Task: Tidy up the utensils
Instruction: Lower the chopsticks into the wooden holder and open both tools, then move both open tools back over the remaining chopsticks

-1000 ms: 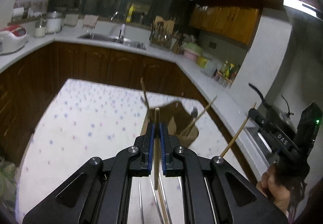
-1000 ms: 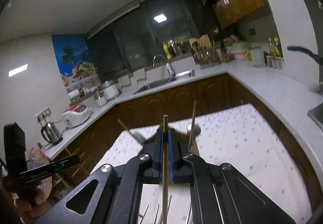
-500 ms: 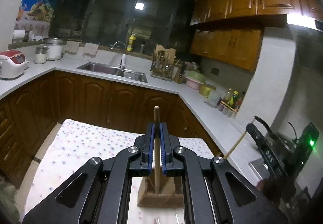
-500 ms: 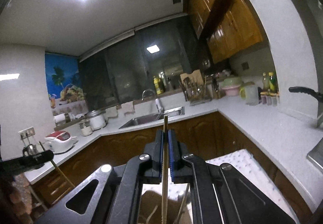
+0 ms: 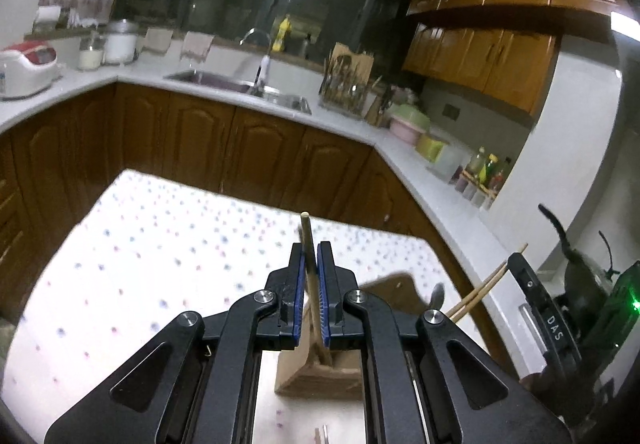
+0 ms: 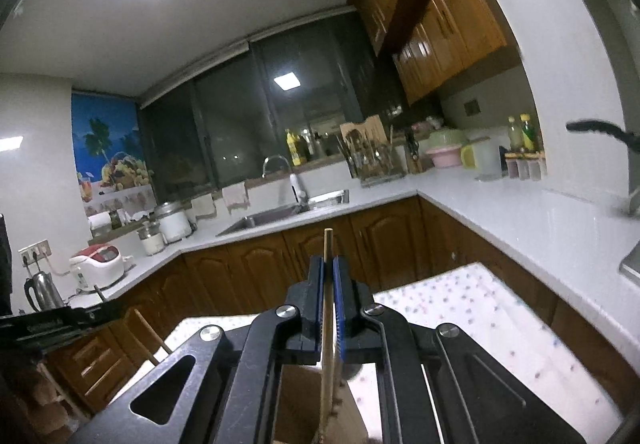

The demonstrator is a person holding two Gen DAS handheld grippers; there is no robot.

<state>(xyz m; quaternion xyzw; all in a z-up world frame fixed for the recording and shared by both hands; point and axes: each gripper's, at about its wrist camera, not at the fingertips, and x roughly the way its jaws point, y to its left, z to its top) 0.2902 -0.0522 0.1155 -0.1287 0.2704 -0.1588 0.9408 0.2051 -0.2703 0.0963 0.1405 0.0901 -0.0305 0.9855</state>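
My left gripper (image 5: 310,252) is shut on a wooden chopstick (image 5: 308,244) whose lower end reaches into a brown utensil holder box (image 5: 320,376) on the dotted tablecloth (image 5: 160,252). A spoon (image 5: 436,294) and more chopsticks (image 5: 480,294) lean out of the box at the right. My right gripper (image 6: 328,268) is shut on another wooden chopstick (image 6: 327,284), held upright over the same brown box (image 6: 304,400). The right gripper's body (image 5: 560,324) shows at the right edge of the left wrist view.
A white counter (image 5: 240,95) with a sink (image 5: 240,85), a dish rack (image 5: 348,87) and jars runs behind the table. A rice cooker (image 6: 100,260) and a kettle (image 6: 40,290) stand at the left. Brown cabinets (image 5: 200,151) lie under the counter.
Both grippers tilted up away from the table, then the left one tipped back down. The box moved from ahead of the left fingers to beneath them. Both stayed shut on their chopsticks.
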